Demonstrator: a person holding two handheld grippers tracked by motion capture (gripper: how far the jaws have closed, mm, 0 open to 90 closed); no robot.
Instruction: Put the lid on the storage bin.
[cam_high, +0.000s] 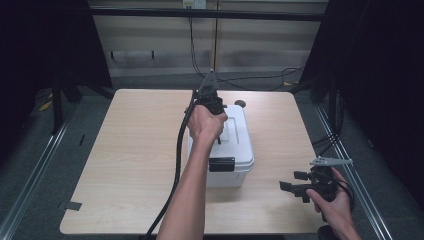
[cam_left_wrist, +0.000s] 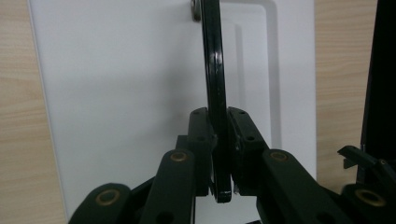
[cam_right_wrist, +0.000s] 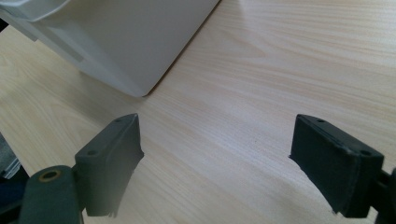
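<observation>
A black handle (cam_left_wrist: 215, 93) is seen raised upright from the lid of a white box (cam_high: 235, 145); in the left gripper view it is clamped between the two pads of the left gripper (cam_left_wrist: 219, 154), which are closed tight on its thin edge, one pad on each side. The box is set near the middle of the worktop (cam_high: 130, 150), slightly toward the person's right; a black latch (cam_high: 221, 164) is seen on its near wall; its lid is down. In the high view the left gripper (cam_high: 216, 107) is held above the box top by the left hand (cam_high: 205, 122), pointed down, with its cable (cam_high: 176, 170) trailed back along the forearm toward the near edge.

The right gripper (cam_high: 292, 182) is held low over the worktop near its right front corner, well apart from the box, by the right hand (cam_high: 330, 197); its fingers (cam_right_wrist: 112, 158) are spread wide, nothing is between them, and bare wood is seen in the gap; a lower corner of the box (cam_right_wrist: 135, 84) is seen beyond them in the right gripper view.

A small dark disc (cam_high: 240, 103) lies on the worktop just behind the box.
</observation>
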